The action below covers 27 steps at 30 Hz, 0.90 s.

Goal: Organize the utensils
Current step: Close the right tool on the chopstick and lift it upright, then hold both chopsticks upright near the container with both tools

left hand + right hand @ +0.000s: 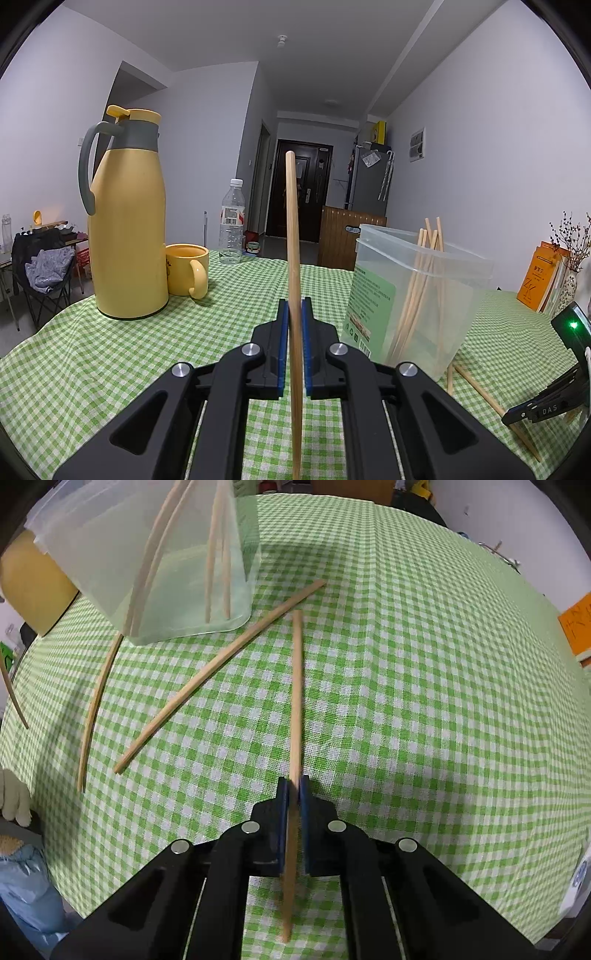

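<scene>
My left tongs clamp a chopstick, long axis upright; my right tongs clamp another chopstick, pointing away over the desk.

Container blocks right of centre, flask and mug block left; bare tablecloth lane between. Loose chopsticks beside container.

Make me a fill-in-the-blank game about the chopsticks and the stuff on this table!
1. The left gripper is shut on a ____.
2. The mug beside the flask is ____ in colour.
3. The tablecloth has green and ____ checks.
4. Some chopsticks already stand in the clear plastic ____.

Missing words: chopstick; yellow; white; container
</scene>
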Each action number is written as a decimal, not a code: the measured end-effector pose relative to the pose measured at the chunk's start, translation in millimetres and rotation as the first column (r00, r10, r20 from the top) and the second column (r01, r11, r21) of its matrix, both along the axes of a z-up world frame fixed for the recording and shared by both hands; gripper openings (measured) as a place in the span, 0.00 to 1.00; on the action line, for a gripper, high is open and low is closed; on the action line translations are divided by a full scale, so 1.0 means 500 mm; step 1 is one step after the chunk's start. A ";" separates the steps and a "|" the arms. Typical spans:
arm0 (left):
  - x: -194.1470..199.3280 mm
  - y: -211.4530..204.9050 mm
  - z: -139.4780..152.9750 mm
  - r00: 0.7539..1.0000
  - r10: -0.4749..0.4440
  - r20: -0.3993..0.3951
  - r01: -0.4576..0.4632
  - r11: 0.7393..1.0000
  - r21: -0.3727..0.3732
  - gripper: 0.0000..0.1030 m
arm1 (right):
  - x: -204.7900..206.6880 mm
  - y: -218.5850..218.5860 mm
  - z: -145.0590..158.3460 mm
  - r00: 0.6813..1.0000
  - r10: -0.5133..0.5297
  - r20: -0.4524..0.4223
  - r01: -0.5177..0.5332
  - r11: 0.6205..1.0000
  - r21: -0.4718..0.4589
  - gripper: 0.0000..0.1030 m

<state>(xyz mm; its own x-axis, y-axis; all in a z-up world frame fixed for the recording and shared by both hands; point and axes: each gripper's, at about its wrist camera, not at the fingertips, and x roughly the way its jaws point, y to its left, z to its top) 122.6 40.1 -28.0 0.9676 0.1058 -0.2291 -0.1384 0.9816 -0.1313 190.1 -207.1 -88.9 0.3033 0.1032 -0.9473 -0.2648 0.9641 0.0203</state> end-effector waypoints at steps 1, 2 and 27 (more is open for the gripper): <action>0.000 -0.001 0.000 1.000 0.000 -0.001 0.000 1.000 -0.001 0.04 | -0.003 0.001 0.002 1.000 -0.007 0.003 0.007 1.000 0.003 0.06; 0.001 0.000 -0.001 1.000 -0.001 -0.003 0.001 1.000 -0.002 0.04 | -0.005 -0.001 0.002 1.000 -0.017 0.010 0.017 1.000 0.014 0.06; 0.007 0.003 -0.008 1.000 -0.005 -0.027 0.004 1.000 -0.019 0.04 | -0.172 -0.049 0.110 0.445 -0.293 0.846 0.175 0.955 0.239 0.06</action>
<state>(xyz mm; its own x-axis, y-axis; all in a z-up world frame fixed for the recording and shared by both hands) 126.2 41.5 -32.1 0.9615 0.0966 -0.2574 -0.1377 0.9796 -0.1466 104.2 -231.6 -34.0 0.9851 -0.0304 -0.1695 0.0336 0.9993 0.0160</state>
